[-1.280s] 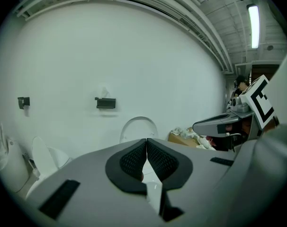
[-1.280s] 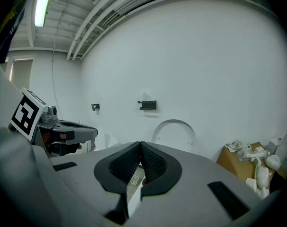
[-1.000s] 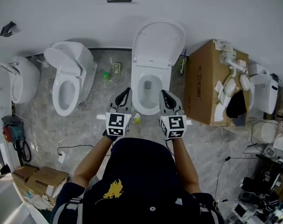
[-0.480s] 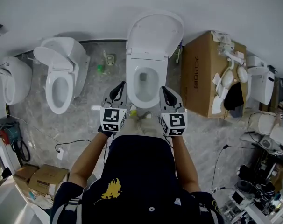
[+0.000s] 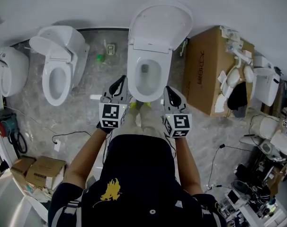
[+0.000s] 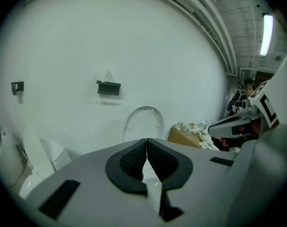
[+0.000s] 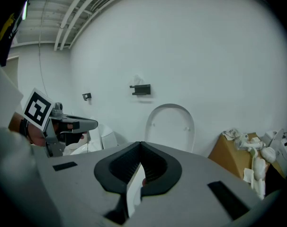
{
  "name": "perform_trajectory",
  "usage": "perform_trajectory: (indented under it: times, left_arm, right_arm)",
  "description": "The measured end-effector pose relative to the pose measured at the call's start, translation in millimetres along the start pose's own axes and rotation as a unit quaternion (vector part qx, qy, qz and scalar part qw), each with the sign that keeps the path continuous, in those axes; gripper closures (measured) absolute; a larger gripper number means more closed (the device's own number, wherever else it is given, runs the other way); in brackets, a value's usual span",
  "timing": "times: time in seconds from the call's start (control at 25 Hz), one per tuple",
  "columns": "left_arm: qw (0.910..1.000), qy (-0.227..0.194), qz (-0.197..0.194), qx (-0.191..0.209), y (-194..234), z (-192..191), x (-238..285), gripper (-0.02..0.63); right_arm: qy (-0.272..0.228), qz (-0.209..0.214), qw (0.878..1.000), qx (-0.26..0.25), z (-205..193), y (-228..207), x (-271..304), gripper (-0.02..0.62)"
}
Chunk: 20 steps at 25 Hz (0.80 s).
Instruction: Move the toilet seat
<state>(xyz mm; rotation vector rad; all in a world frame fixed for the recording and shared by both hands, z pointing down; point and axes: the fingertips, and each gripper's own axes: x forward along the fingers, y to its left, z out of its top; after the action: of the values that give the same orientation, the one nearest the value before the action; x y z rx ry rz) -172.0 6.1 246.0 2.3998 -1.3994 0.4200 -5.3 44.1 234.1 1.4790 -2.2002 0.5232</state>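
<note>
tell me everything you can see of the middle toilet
The middle toilet is glossy white, ceramic-looking, on the grey marbled floor against the white wall. Its lid stands raised at the wall; the oval bowl lies open. A cardboard box stands beside it. The left tool and right tool hang near its front rim, seemingly clear.

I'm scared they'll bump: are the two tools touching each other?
Apart. Head view shows left tool and right tool with the toilet bowl front between them.

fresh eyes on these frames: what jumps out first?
An open toilet at centre, lid raised against the wall, with the left claw and right claw shut and empty just before its bowl. A second toilet stands to its left, a cluttered cardboard box to its right.
</note>
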Motion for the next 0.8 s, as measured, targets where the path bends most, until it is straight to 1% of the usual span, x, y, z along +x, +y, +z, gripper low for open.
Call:
perform_trajectory:
  times: [0.08, 0.16, 0.24, 0.32, 0.48, 0.6, 0.8]
  left_arm:
    - [1.0, 0.003, 0.002, -0.003, 3.2, -2.6, 2.9, 0.588]
    - [1.0, 0.003, -0.007, -0.003, 2.2, -5.9, 6.1, 0.588]
    - [0.9997, 0.007, -0.02, 0.007, -3.3, -10.4, 9.6, 0.586]
    - [0.9996, 0.014, -0.02, 0.017, -4.6, -16.9, 14.0, 0.588]
    - [0.9992, 0.037, -0.013, -0.003, -0.6, -35.1, 24.0, 0.586]
    - [0.9983, 0.056, -0.017, -0.004, -5.7, -49.6, 30.1, 0.586]
    - [0.9964, 0.083, -0.015, -0.007, -21.1, -77.4, 34.2, 0.586]
  right_arm:
    - [0.009, 0.001, 1.0, 0.003, -9.1, -3.1, 2.5, 0.569]
    - [0.014, -0.001, 1.0, 0.006, -17.0, -6.8, 6.0, 0.569]
    - [0.017, -0.005, 1.0, 0.006, -23.7, -11.4, 8.0, 0.569]
    - [0.016, -0.012, 1.0, 0.004, -28.5, -16.9, 9.2, 0.569]
    - [0.013, -0.025, 1.0, 0.007, -37.4, -29.0, 14.3, 0.569]
    - [0.014, -0.032, 0.999, 0.01, -47.1, -38.1, 18.3, 0.569]
    - [0.016, -0.043, 0.999, -0.004, -64.1, -51.4, 23.7, 0.569]
